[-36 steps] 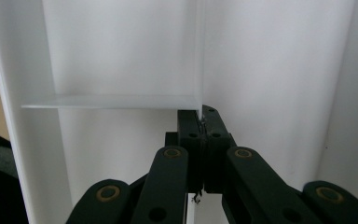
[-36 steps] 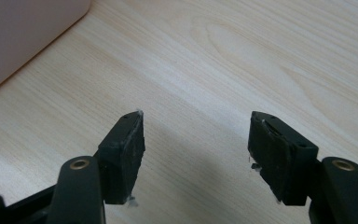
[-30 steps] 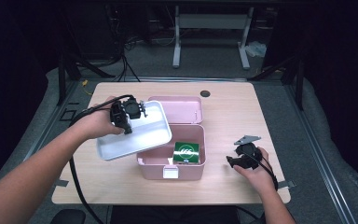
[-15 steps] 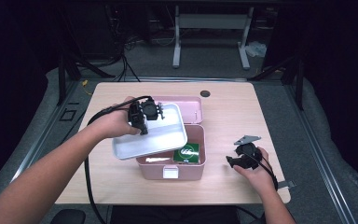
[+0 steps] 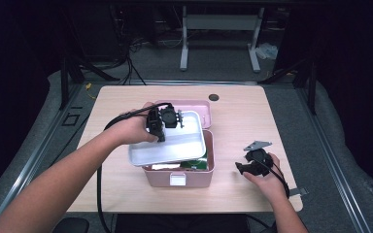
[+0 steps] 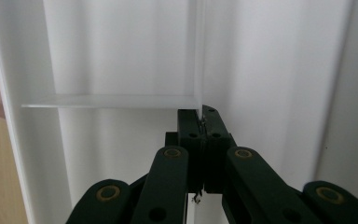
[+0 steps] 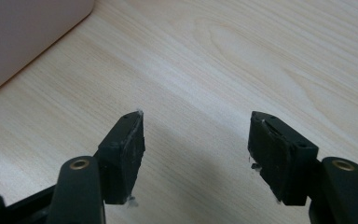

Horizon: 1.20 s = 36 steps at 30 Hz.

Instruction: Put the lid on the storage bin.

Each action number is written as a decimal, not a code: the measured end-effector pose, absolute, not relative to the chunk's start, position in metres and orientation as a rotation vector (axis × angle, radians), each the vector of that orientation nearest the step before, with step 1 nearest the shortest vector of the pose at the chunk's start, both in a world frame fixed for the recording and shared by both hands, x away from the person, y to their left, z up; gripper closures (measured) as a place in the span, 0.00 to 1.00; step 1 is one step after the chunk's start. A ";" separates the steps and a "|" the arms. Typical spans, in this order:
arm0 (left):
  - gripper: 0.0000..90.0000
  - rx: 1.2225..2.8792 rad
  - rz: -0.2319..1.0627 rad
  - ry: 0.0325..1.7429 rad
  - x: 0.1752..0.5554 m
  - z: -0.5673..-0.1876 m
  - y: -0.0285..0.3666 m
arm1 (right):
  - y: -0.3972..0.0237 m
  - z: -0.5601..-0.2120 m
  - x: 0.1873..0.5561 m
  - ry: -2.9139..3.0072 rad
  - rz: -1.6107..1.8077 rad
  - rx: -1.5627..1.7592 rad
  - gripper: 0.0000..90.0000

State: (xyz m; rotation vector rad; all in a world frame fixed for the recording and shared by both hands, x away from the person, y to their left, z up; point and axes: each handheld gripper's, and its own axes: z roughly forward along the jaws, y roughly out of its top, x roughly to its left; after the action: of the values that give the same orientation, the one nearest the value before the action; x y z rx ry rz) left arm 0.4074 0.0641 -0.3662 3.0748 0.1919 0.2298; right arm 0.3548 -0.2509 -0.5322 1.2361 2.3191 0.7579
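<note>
1. The left tool [image 5: 159, 127] is clamped tight on a thin upright divider wall inside the white rectangular plastic insert tray [image 5: 175, 145]. You can see it in the left gripper view, where the black pads [image 6: 200, 135] pinch that partition [image 6: 198, 56] with no gap. Makes sense: it's the only skinny bit of the tray that a two-jaw thing can actually bite.

2. The tray hangs over the open pale pink plastic storage box [image 5: 179, 174], tilted a little and covering most of the opening. Looks to me like it's being lined up to drop back in as the top layer. Can't tell if it touches the box rim yet.

3. Under the tray's near edge, something green [image 5: 194, 165] peeks out from inside the box, so the tray would sit above the stuff stored below.

4. The box's pink hinged lid [image 5: 196, 106] lies flipped back behind it, out of the way, so the opening is free.

5. The right tool [image 5: 245, 167] sits low on the light wooden surface [image 5: 252, 116] to the right of the box, jaws apart, nothing between them, just bare wood grain [image 7: 196, 93] there. My guess is it's parked so it doesn't crowd the tray, and ready to steady the box if needed.
</note>
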 end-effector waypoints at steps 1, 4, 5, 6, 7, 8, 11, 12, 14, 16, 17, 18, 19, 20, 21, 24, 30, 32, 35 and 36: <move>0.99 3.068 0.232 0.186 0.407 -0.367 0.062 | -0.251 -0.532 0.355 2.318 0.757 1.236 0.40; 0.99 3.064 0.232 0.148 0.406 -0.369 0.057 | -0.251 -0.532 0.355 2.319 0.757 1.234 0.40; 0.99 3.065 0.234 0.141 0.406 -0.369 0.055 | -0.251 -0.532 0.355 2.319 0.758 1.235 0.40; 0.99 3.062 0.227 0.136 0.406 -0.370 0.053 | -0.251 -0.532 0.355 2.318 0.758 1.235 0.40; 0.99 3.062 0.222 0.123 0.407 -0.371 0.052 | -0.251 -0.532 0.355 2.319 0.759 1.233 0.40; 0.99 3.061 0.224 0.117 0.406 -0.373 0.050 | -0.251 -0.532 0.355 2.319 0.760 1.234 0.40; 0.99 3.065 0.213 0.095 0.407 -0.376 0.046 | -0.251 -0.532 0.354 2.315 0.759 1.238 0.40; 0.99 3.064 0.213 0.091 0.406 -0.377 0.045 | -0.251 -0.532 0.354 2.316 0.757 1.236 0.40; 0.99 3.062 0.208 0.082 0.406 -0.379 0.044 | -0.251 -0.532 0.354 2.315 0.758 1.237 0.40; 0.99 3.060 0.206 0.075 0.406 -0.381 0.042 | -0.251 -0.532 0.355 2.321 0.762 1.232 0.40; 0.99 3.064 0.196 0.074 0.406 -0.382 0.041 | -0.251 -0.532 0.355 2.321 0.761 1.232 0.40; 0.99 3.065 0.193 0.065 0.407 -0.383 0.040 | -0.251 -0.532 0.355 2.321 0.761 1.233 0.40; 0.99 3.061 0.188 0.063 0.406 -0.384 0.039 | -0.251 -0.532 0.355 2.321 0.761 1.233 0.40; 0.99 3.066 0.188 0.056 0.406 -0.385 0.039 | -0.251 -0.532 0.355 2.321 0.759 1.230 0.40; 0.99 3.062 0.179 0.055 0.406 -0.387 0.038 | -0.251 -0.532 0.355 2.320 0.759 1.230 0.40; 0.99 3.059 0.173 0.043 0.406 -0.391 0.037 | -0.251 -0.532 0.355 2.321 0.760 1.232 0.40; 0.99 3.071 0.164 0.022 0.405 -0.399 0.034 | -0.251 -0.532 0.355 2.321 0.756 1.230 0.40; 0.99 3.072 0.167 0.017 0.405 -0.401 0.033 | -0.251 -0.532 0.355 2.320 0.757 1.231 0.40; 0.99 3.066 0.165 0.015 0.405 -0.403 0.033 | -0.251 -0.532 0.355 2.321 0.759 1.231 0.40; 0.99 3.063 0.162 0.015 0.405 -0.404 0.034 | -0.251 -0.532 0.355 2.321 0.760 1.230 0.40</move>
State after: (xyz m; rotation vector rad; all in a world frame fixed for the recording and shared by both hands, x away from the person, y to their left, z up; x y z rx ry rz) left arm 0.4053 0.0335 -0.4036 3.0627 0.0153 0.1621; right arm 0.3547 -0.2510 -0.5321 1.2300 2.3211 0.7596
